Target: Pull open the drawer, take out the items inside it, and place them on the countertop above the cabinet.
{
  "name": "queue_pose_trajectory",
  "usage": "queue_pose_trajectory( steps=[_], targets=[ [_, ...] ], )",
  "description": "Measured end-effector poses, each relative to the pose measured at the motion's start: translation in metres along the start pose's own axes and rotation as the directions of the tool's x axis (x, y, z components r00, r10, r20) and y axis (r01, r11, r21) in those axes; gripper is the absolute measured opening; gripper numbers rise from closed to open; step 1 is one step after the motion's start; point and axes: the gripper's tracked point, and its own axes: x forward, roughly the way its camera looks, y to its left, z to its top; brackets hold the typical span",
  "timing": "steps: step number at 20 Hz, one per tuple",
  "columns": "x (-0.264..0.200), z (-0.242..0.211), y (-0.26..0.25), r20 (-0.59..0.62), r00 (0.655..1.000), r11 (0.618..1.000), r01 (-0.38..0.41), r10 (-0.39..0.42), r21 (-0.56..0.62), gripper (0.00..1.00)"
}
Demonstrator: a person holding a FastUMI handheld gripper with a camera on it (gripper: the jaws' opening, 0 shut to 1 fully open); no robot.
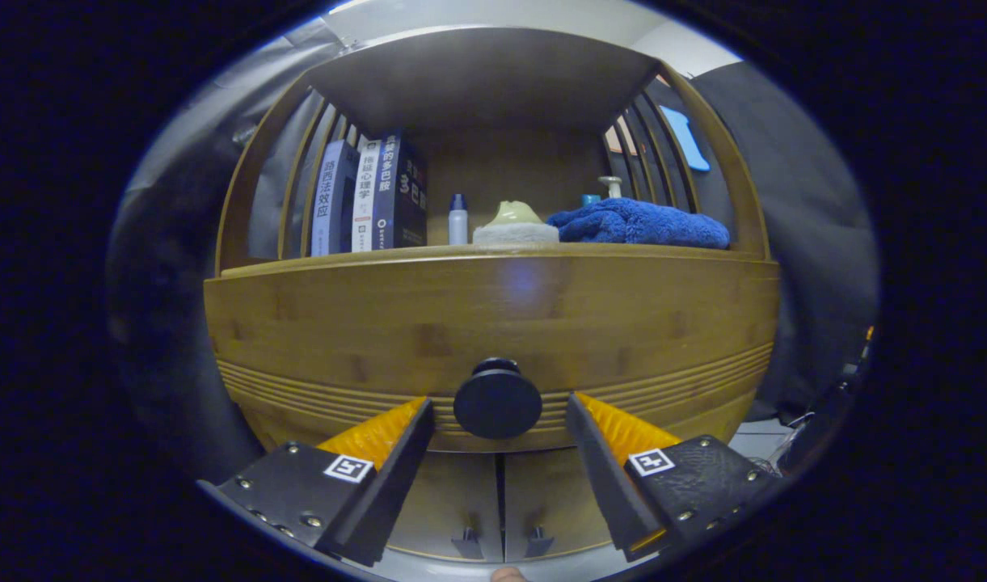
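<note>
The drawer (493,323) sits flush in the cabinet front, closed, with its round knob (497,398) between the two fingers of the gripper (499,416). The fingers are spread apart, one on each side of the knob and clear of it, not pressing on it. On the table (493,252) above the drawer stand books (369,198), a small bottle (457,219), a pale lidded pot (516,224) and a blue towel (639,224); whether any of these came out of the drawer cannot be told. With the drawer closed its inside is hidden, so this fits either a drawer yet to be emptied or one emptied and pushed back.
</note>
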Motion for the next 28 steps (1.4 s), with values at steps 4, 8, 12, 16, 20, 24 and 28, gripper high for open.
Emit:
queue_pose_trajectory(
  steps=[4,8,12,16,20,24,28],
  targets=[
    [0.002,0.001,0.002,-0.007,1.0,1.0,0.006,-0.006,-0.012,0.99],
    [-0.013,0.014,0.021,-0.068,0.997,0.999,-0.043,0.041,-0.028,0.99],
    [-0.058,0.083,0.034,-0.008,0.999,0.994,-0.035,0.035,-0.108,0.99],
    [-0.112,0.147,0.04,0.031,0.999,0.991,-0.035,0.04,-0.13,0.97],
    [-0.161,0.194,0.036,0.035,0.997,0.988,-0.056,0.062,-0.141,0.96],
    [-0.196,0.239,0.037,0.016,0.993,0.986,-0.113,0.116,-0.119,0.96],
    [-0.217,0.283,0.016,0.067,0.994,0.989,-0.083,0.092,-0.126,0.96]
  ],
)
